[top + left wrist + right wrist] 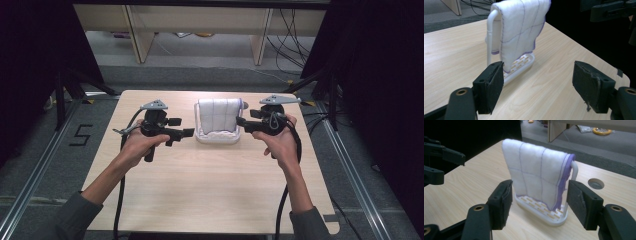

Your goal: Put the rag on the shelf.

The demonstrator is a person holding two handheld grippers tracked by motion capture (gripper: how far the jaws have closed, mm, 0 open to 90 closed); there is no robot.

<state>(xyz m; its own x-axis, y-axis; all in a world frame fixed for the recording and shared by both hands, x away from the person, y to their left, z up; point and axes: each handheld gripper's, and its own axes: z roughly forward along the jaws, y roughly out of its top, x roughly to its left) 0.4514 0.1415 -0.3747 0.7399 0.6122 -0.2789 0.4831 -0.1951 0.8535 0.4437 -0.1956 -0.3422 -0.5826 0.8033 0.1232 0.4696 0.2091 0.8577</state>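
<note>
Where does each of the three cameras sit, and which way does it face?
High view: above the person's side, looking forward and down on the table; forearms, left gripper and right gripper show.
Left gripper view: rides the left gripper, its open jaws facing the rack.
Right gripper view: rides the right gripper, facing the rack's opposite side.
Shared: the white cloth draped over the rack.

Grey sleeves point(75, 212); black grippers with worn padded fingers point(590, 85), trailing cables

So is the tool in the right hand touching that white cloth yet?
Apart. In the right gripper view, the right tool stands open short of the cloth, with bare table between its pads and the rack.
</note>
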